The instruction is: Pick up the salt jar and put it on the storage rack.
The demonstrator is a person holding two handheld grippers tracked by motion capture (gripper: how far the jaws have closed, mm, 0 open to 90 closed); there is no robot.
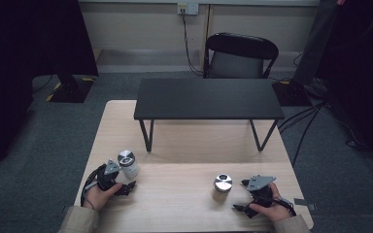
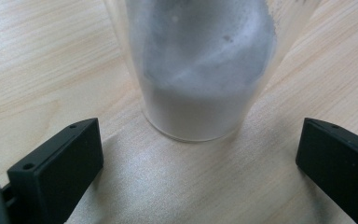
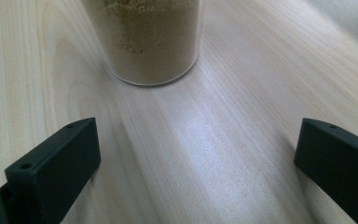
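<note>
On the pale wooden table (image 1: 184, 145), the person's left hand (image 1: 97, 196) sits at about eight o'clock from the table's middle and holds the left gripper (image 1: 121, 180), whose black jaws stand wide apart with nothing between the pads. Just past its tips, at roughly twelve o'clock from the gripper, stands the clear glass jar of white powder with a round silver lid (image 1: 127, 164); in the left gripper view this jar (image 2: 200, 70) rises upright straight ahead of the gap between the jaws, its base resting on the wood, close to the jaws but not touching either one. Farther back, at twelve o'clock from the table's middle, a low black rectangular shelf on thin metal legs (image 1: 208, 98) stands on the tabletop, and a black folding chair (image 1: 240, 56) waits behind it on the grey carpet. Moving right, the short clear jar of tan powder with a silver lid (image 1: 222, 187) stands at about five o'clock from the table's middle. In the right gripper view that jar (image 3: 144, 42) stands upright ahead of the jaws, clearly apart from them. The right gripper (image 1: 242, 195), held in the right hand (image 1: 269, 208), lies at three o'clock from that jar, jaws spread wide and empty.
</note>
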